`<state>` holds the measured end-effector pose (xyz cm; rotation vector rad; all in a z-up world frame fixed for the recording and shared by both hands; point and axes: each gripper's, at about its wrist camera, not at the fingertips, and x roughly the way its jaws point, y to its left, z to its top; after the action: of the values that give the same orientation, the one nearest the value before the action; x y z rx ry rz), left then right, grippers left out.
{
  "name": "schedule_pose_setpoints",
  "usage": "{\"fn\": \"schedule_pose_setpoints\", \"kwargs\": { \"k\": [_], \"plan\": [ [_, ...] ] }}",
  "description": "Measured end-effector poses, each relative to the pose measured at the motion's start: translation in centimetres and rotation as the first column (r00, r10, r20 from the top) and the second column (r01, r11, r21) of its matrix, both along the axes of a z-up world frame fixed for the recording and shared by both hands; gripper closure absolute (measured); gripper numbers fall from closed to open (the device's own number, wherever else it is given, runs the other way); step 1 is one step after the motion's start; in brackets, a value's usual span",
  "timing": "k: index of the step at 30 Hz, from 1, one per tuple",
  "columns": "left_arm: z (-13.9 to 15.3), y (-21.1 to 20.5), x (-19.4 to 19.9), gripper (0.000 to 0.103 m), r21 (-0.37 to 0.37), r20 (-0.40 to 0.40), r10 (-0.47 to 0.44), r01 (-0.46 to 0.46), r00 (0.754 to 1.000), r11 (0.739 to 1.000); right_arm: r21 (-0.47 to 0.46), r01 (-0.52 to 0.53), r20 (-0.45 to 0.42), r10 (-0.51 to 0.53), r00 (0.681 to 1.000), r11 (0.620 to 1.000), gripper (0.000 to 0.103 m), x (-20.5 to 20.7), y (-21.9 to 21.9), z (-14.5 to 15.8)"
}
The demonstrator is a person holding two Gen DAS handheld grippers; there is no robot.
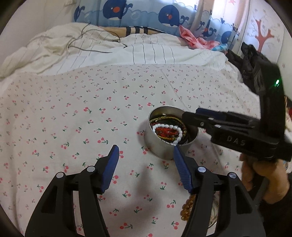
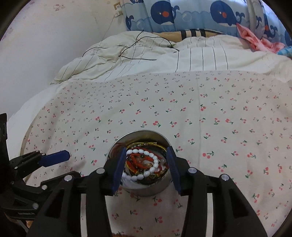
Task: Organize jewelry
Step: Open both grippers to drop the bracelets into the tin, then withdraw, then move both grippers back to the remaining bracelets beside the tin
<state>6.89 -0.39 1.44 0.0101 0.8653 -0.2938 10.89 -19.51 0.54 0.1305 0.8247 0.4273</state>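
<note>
1. The left gripper (image 1: 146, 156) hung over the cherry-print sheet (image 1: 73, 118), its blue fingers (image 1: 111, 167) spread wide apart with nothing between them.
2. Left of those fingers lay only bare sheet; beyond them, at the head of the bed, a striped duvet (image 1: 109, 49) was bunched up with a thin black cord (image 1: 87, 47) lying across it.
3. Just ahead of the left gripper's right-hand finger stood a round metal tin (image 1: 160, 145), upright on the sheet, the fingertip close to its near wall; whether they touched could not be told.
4. In the tin lay a white bead bracelet (image 1: 171, 127) on top of red cords (image 1: 164, 132) and gold chains (image 1: 164, 119), all tangled together.
5. Amber beads (image 1: 188, 206) lay on the sheet under the left gripper's right-hand arm, partly hidden.
6. The right gripper (image 2: 147, 165) reached in from the right over the tin (image 2: 146, 191). Its fingers (image 2: 119, 167) stood parted and empty, one on each side of the opening, with the bracelet (image 2: 153, 164) between and below them.
7. From the left wrist view the right gripper's (image 1: 184, 116) tips sat at the tin's far-right rim, and the person's hand (image 1: 264, 178) held its handle well right of the left fingers.
8. A whale-print curtain (image 2: 182, 16) hung behind the bed, and pink cloth (image 2: 255, 38) lay far right of the right fingers.
</note>
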Motion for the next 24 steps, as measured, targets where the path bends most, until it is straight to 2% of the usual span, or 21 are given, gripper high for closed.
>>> {"fn": "schedule_pose_setpoints", "kwargs": {
  "k": [3,8,18,24],
  "plan": [
    [-0.1,-0.4,-0.8,0.042,0.048,0.024,0.001,-0.002,1.000,0.999,-0.014,0.005,0.017,-0.004,1.000,1.000,0.051,-0.9,-0.2,0.4],
    [-0.4,-1.1,-2.0,0.040,0.116,0.054,-0.012,0.006,0.998,0.993,-0.040,0.002,0.022,-0.001,1.000,0.999,0.050,-2.8,-0.5,0.5],
    [-0.3,-2.2,-3.2,0.037,0.149,0.080,-0.041,0.028,0.996,0.988,-0.089,0.019,-0.026,-0.022,0.999,0.996,0.044,-6.4,-3.1,-1.0],
    [-0.6,-2.7,-3.4,0.035,0.162,0.081,-0.053,0.039,0.995,0.986,-0.163,-0.023,-0.048,0.016,0.999,0.986,0.040,-7.2,-2.9,-1.8]
  ]
}}
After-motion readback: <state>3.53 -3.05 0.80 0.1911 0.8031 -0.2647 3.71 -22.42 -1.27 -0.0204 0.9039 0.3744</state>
